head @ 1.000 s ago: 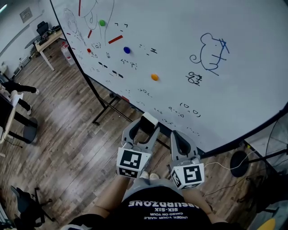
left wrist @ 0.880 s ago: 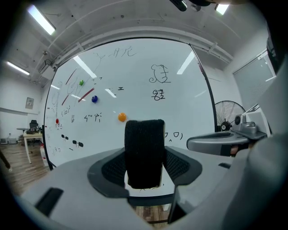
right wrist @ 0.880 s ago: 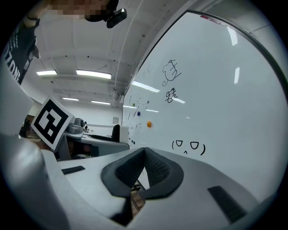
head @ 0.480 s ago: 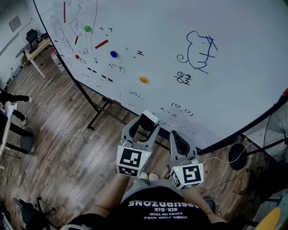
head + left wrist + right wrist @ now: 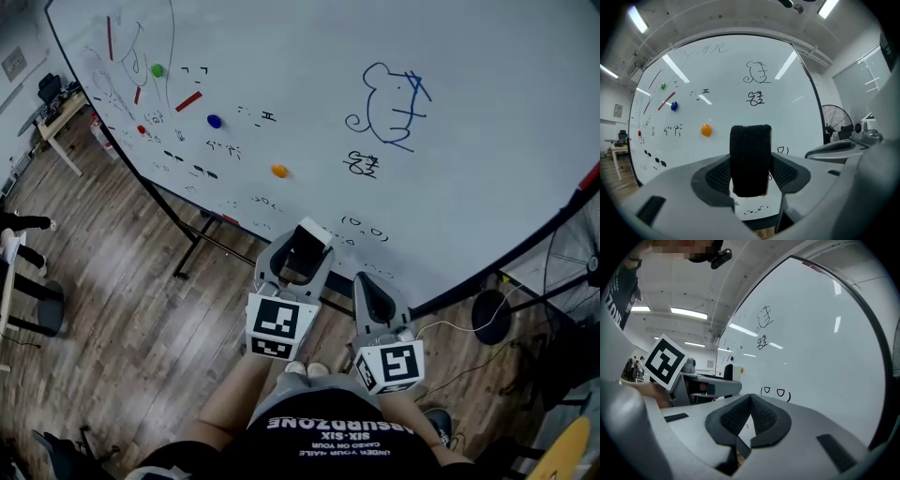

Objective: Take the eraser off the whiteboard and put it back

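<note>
My left gripper (image 5: 298, 255) (image 5: 749, 169) is shut on the eraser (image 5: 750, 159), a block with black felt facing me and a white back (image 5: 312, 231). It is held upright between the pads, a short way in front of the whiteboard (image 5: 309, 84) and apart from it. The whiteboard carries a blue mouse drawing (image 5: 386, 105), small black scribbles and coloured magnets. My right gripper (image 5: 370, 292) (image 5: 748, 416) is beside the left one, shut with nothing between its pads, pointing level at the lower part of the whiteboard (image 5: 811, 348).
An orange magnet (image 5: 278, 171) (image 5: 706, 130), a blue magnet (image 5: 215, 121) and a green magnet (image 5: 157, 69) stick to the board. The board's black stand legs (image 5: 192, 253) rest on the wooden floor. A fan (image 5: 572, 272) stands at right, a desk (image 5: 56, 122) far left.
Both grippers have drifted a little to the right along the whiteboard, the left one with the eraser still in it; the board's drawings now sit further left in the head view.
</note>
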A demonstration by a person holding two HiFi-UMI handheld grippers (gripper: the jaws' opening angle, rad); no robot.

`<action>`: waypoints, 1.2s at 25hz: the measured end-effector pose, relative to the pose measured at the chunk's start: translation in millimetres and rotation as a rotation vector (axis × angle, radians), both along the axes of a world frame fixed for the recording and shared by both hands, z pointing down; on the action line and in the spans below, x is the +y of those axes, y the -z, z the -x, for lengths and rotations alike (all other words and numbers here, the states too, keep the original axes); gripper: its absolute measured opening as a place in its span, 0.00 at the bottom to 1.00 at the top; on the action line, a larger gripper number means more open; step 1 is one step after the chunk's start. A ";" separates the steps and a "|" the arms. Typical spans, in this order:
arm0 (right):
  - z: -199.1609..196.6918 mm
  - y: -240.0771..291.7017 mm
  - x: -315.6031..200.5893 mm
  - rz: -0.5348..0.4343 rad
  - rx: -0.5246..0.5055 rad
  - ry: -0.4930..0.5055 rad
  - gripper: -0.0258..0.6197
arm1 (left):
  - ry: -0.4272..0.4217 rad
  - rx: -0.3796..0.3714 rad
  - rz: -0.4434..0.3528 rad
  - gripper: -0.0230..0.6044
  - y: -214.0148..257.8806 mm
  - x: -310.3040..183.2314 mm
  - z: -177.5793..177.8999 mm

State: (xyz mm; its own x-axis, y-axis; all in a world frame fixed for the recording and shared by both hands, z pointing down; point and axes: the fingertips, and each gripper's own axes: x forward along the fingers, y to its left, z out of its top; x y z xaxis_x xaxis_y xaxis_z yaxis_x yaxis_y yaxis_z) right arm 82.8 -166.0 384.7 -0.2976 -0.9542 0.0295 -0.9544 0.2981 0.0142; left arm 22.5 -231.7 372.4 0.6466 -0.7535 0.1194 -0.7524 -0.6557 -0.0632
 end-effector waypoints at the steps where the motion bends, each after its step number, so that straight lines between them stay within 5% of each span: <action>1: -0.4 0.0 -0.4 0.000 0.001 -0.001 0.04 | 0.004 -0.004 -0.002 0.43 0.3 -3.1 -1.0; 13: -6.6 -0.5 -9.2 0.000 0.004 -0.007 0.04 | 0.074 -0.088 -0.055 0.43 0.4 -42.1 -4.3; 30: -10.2 0.0 -22.5 0.002 0.004 -0.013 0.04 | 0.085 -0.102 -0.046 0.43 -14.7 -66.0 -14.4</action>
State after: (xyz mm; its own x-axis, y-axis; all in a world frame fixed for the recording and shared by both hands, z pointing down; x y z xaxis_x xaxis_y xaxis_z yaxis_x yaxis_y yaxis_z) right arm 93.0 -188.5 384.6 -0.2846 -0.9581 0.0324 -0.9583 0.2853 0.0175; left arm 36.9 -297.7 387.1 0.5668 -0.8110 0.1453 -0.7931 -0.5848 -0.1702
